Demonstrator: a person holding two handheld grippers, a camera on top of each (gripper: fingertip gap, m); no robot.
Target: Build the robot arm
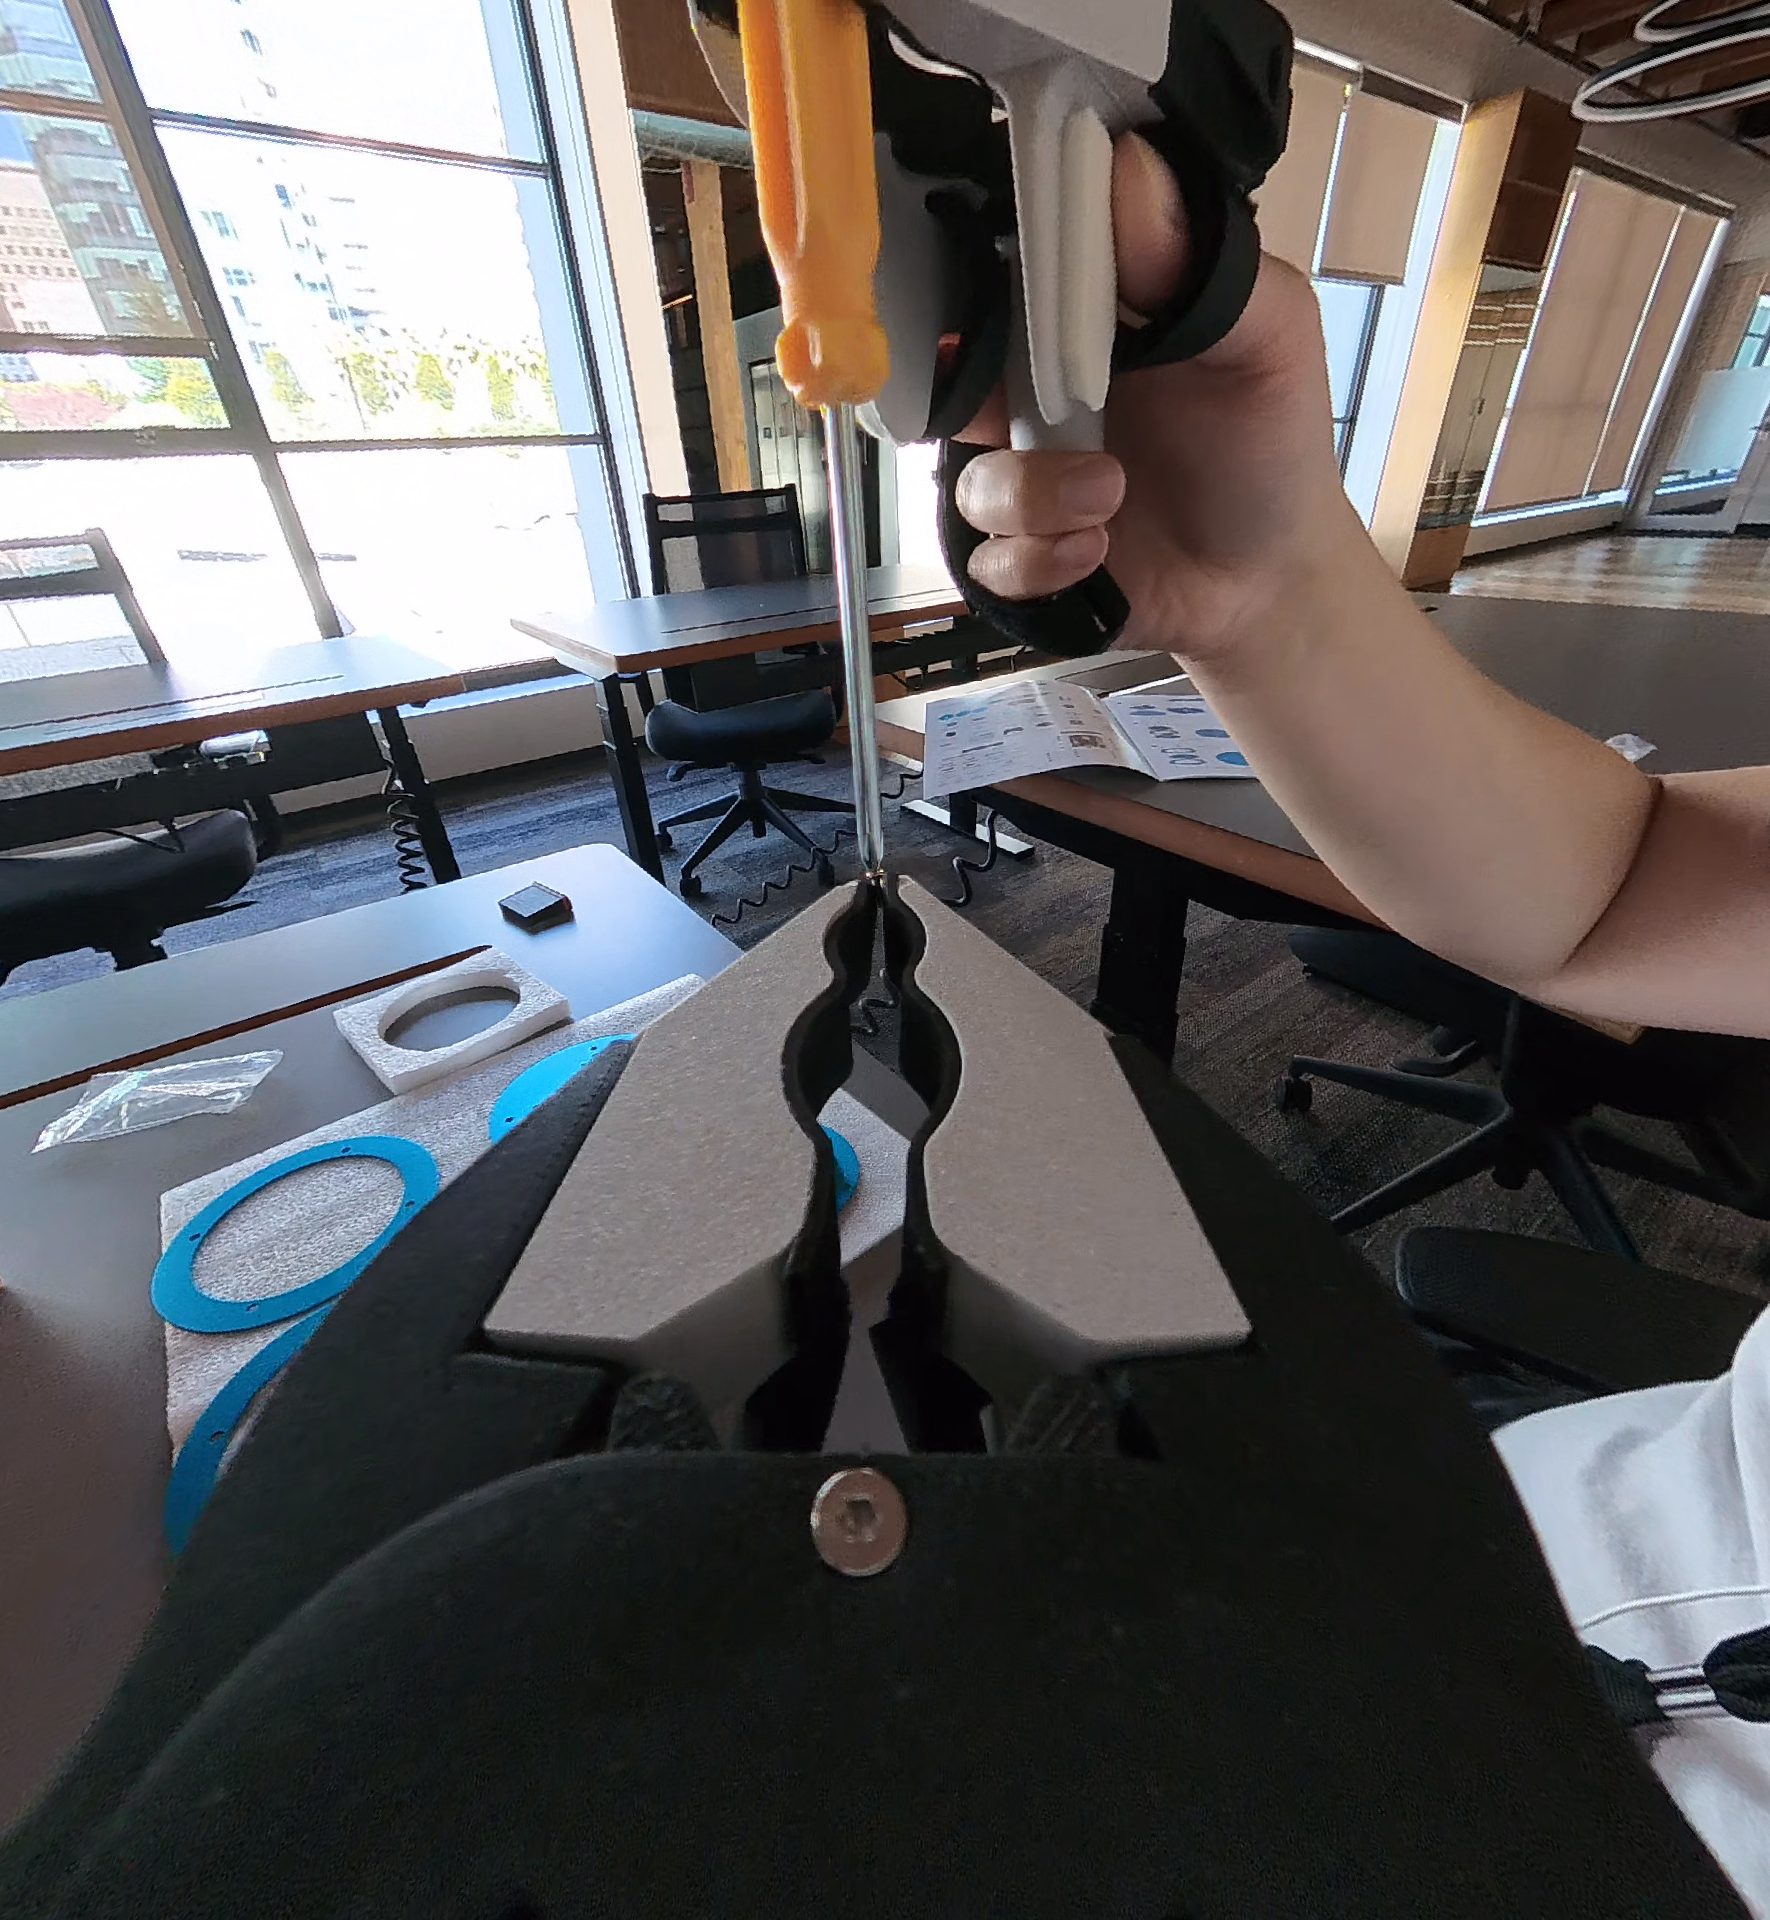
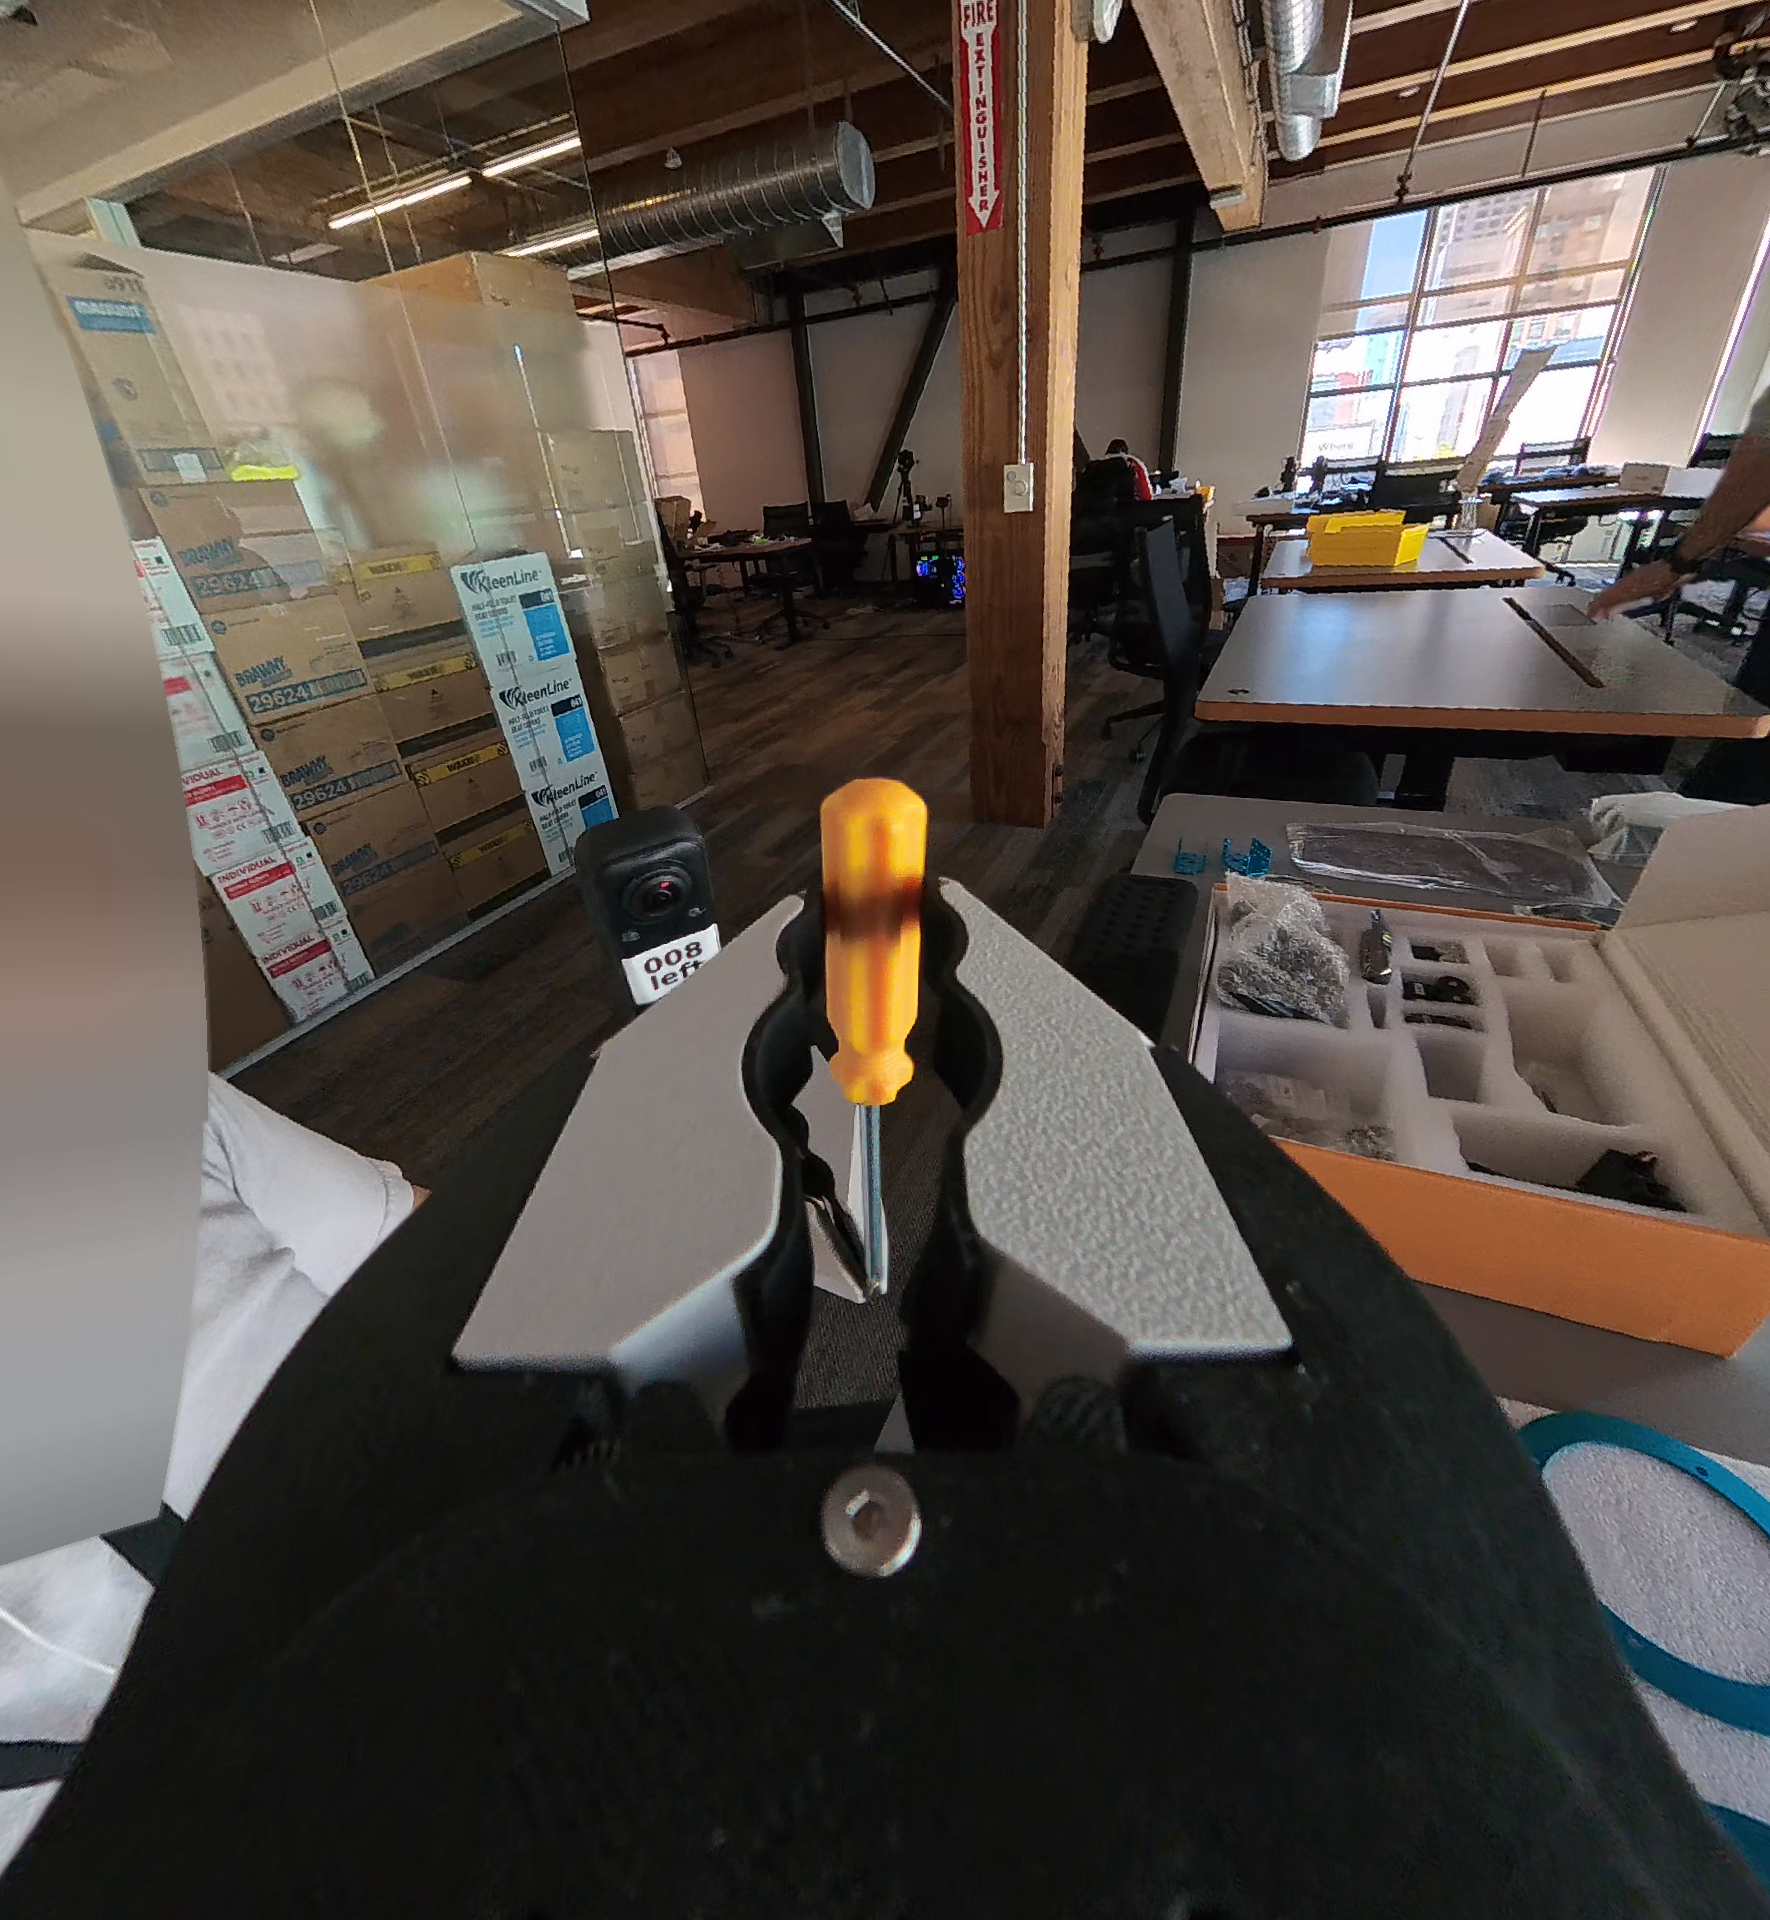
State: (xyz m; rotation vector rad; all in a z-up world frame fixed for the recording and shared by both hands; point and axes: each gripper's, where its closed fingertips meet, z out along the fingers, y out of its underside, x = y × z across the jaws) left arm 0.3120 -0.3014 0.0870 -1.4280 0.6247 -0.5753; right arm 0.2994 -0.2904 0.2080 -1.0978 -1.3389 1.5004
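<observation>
1 orange screwdriver clamped in right hand-held gripper, tip at left hand-held gripper

left gripper pinched shut; right gripper clamped, raised.

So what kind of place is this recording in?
It looks like an open-plan office or workshop: rows of desks with office chairs, large windows, and stacked cardboard boxes behind a glass wall.

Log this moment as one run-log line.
right gripper: shut on screwdriver handle | left gripper: shut, tiny part at fingertips, unclear | screwdriver tip meets left fingertips | blue rings on foam below
</observation>
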